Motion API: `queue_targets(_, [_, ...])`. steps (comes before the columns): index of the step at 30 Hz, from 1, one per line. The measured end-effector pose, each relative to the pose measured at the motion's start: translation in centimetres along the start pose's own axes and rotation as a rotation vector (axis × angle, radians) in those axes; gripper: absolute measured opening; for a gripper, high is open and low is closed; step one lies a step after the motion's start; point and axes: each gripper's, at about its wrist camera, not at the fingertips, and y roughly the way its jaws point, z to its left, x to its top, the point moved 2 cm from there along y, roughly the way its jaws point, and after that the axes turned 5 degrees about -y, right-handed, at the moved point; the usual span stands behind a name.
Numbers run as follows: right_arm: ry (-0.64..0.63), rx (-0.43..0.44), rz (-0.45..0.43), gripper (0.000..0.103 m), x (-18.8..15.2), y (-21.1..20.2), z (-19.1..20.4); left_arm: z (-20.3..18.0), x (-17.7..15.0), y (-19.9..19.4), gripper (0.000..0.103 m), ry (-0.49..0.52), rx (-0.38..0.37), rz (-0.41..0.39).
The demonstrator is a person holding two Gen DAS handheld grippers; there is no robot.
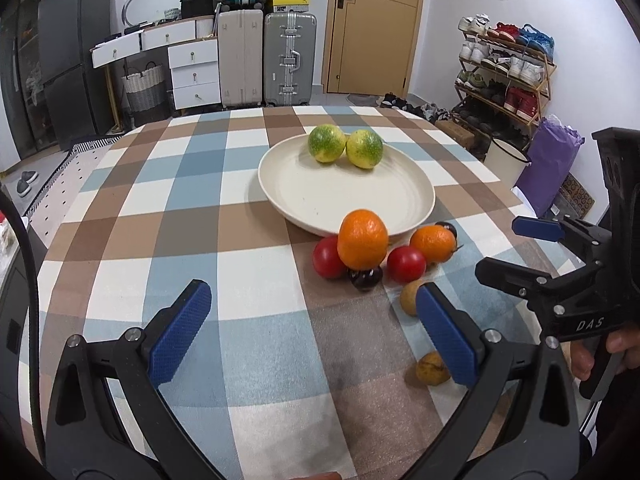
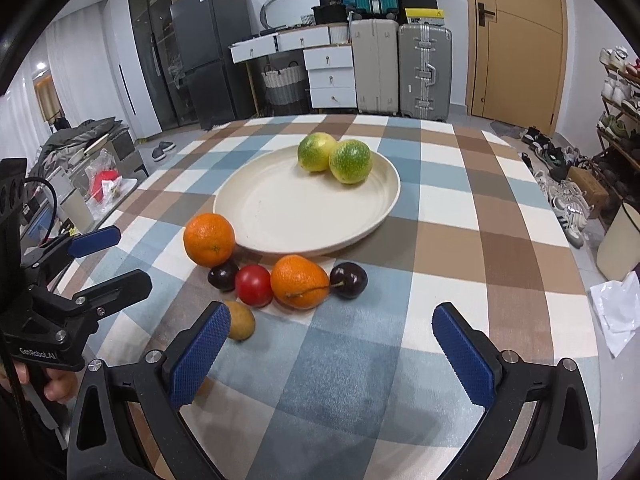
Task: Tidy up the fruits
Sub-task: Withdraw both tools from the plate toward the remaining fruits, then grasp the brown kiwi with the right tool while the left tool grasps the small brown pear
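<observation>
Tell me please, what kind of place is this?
Probably a lived-in home, near the entrance: a shoe rack by the wooden door, suitcases, a dark fridge, and a table with a checked cloth.

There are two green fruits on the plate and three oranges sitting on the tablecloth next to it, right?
Almost. The two green fruits are on the plate, but only two oranges sit on the tablecloth beside it, not three: one by the plate's rim and one among the red and dark fruits. The right wrist view shows both clearly.
</observation>
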Motion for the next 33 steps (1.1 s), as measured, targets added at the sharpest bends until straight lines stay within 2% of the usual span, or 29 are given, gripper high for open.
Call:
queue_targets(5, [0.002,0.019,0.030,0.103,-1.0,0.0,0.7,1.0,-0.9,0.2,0.102,-0.015,-0.006,0.026])
queue_targets(10, [-0.013,0.010,0.060,0.103,-1.8,0.6,1.5,1.2,-1.7,-0.2,0.102,-0.021,-0.047,0.047])
queue_targets(17, [-0.008,0.040,0.062,0.101,-1.6,1.1,2.2,1.0,-2.6,0.2,0.102,-0.008,-0.040,0.069])
queue_targets(25, [-0.076,0.091,0.098,0.076,-1.0,2.8,5.3,1.4,-2.8,0.6,0.102,-0.002,-0.017,0.072])
queue_targets(29, [-0.101,0.101,0.106,0.069,-0.8,3.5,6.2,1.8,-2.9,1.0,0.102,-0.007,-0.009,0.081])
queue_targets(33, [-0.106,0.102,0.117,0.055,-0.5,4.1,6.6,2.2,-2.9,1.2,0.102,-0.024,-0.021,0.082])
